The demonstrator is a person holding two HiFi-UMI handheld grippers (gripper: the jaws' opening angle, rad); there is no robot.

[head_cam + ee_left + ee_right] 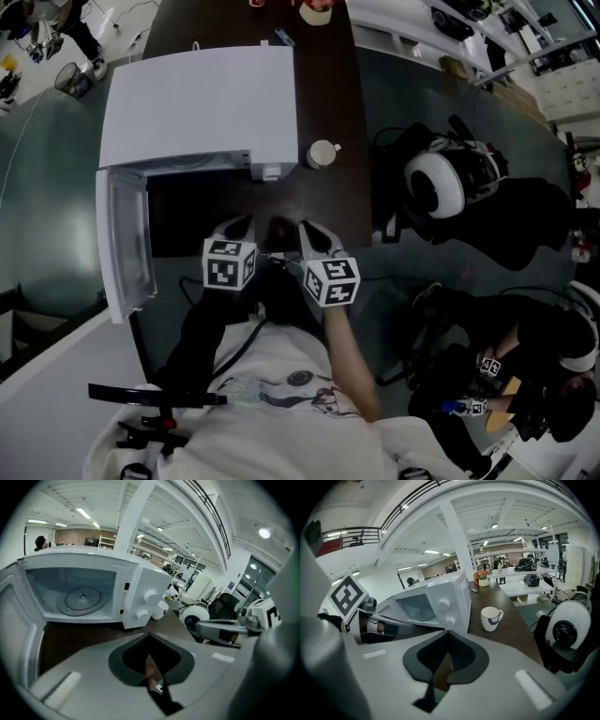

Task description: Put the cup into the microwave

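Presently, both grippers are hovering side by side over the near edge of the dark table point(352, 202), in front of the white microwave point(197, 103). The left gripper point(236, 228) is showing its jaws pressed together with nothing between them. The right gripper point(314, 234) is likewise closed and empty. The microwave door point(127, 239) is standing wide open to the left, exposing the glass turntable point(82, 597). The white cup point(322, 153) is sitting upright on the table just beside the microwave's right side, near its control knobs point(444, 604), well apart from both grippers.
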